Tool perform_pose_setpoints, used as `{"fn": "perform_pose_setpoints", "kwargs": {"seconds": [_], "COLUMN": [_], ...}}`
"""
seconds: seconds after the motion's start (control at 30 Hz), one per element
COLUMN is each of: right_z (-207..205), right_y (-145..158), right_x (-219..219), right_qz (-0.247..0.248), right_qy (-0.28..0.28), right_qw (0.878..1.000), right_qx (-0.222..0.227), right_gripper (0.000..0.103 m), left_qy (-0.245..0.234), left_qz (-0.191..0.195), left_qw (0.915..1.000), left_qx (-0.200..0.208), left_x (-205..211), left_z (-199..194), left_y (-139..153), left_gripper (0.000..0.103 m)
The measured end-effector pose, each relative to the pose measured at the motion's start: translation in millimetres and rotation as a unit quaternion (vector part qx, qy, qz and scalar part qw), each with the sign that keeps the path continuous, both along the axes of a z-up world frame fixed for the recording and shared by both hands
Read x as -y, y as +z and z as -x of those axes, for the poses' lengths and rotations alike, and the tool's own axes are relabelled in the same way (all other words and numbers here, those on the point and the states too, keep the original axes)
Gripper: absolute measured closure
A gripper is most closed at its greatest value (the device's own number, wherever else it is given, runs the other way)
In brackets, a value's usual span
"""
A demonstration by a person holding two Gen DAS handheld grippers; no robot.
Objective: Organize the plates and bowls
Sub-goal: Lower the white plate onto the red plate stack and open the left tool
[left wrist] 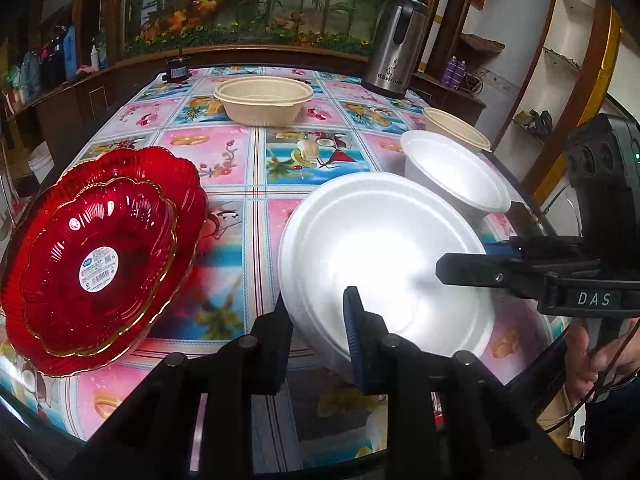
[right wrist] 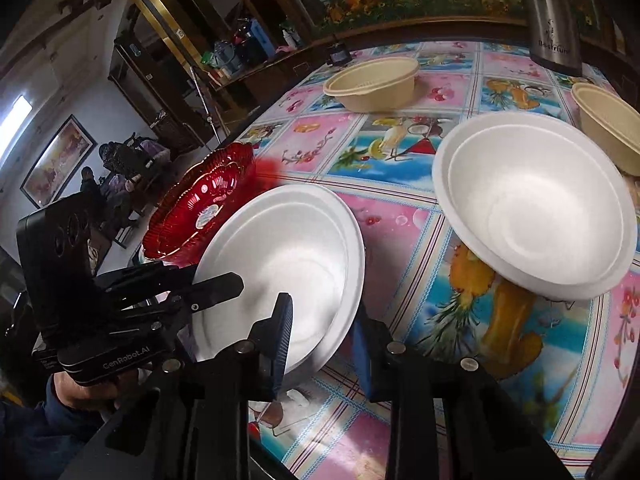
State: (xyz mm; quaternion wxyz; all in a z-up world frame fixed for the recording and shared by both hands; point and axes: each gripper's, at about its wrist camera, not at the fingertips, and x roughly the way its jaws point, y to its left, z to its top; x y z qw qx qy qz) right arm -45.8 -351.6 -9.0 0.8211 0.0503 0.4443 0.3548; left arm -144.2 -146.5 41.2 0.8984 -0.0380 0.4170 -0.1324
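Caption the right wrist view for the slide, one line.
Both grippers' fingers straddle the rim of a white foam bowl, right gripper and left gripper, beside stacked red glass plates.

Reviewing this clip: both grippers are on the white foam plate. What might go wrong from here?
1. Both the left gripper and the right gripper pinch the rim of the same foam plate; pulling apart may crack or dent it.
2. The plate is tilted, near the stacked red plates; swinging it left might knock them toward the table edge.
3. The white foam bowl sits close by and looks light; a careless move may tip it.
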Motion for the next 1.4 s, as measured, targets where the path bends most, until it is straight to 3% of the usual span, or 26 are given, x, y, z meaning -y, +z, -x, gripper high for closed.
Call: {"fn": "perform_pose_setpoints", "kwargs": {"seconds": [0.5,0.83,1.4], "right_z": [0,-15,-41], "right_y": [23,36,35], "right_x": [-29,-88,-183], "right_qz": [-0.005,-0.007,-0.015], "right_qy": [0.024,0.067,0.117], "right_qw": [0.999,0.997,0.993], "right_qx": [0.021,0.03,0.028], "right_gripper": [0.072,0.072,0.072], "left_qy": [0.038,0.1,0.192], "left_qz": [0.005,0.013,0.032], "left_qw": [0.9989,0.9938,0.9799], "left_qx": [0.028,0.048,0.046], "left_x": [-29,-79,-157], "left_z": [6,10,14], "left_y": [22,39,33], "left_gripper": [0.079,0.076,0.076]}}
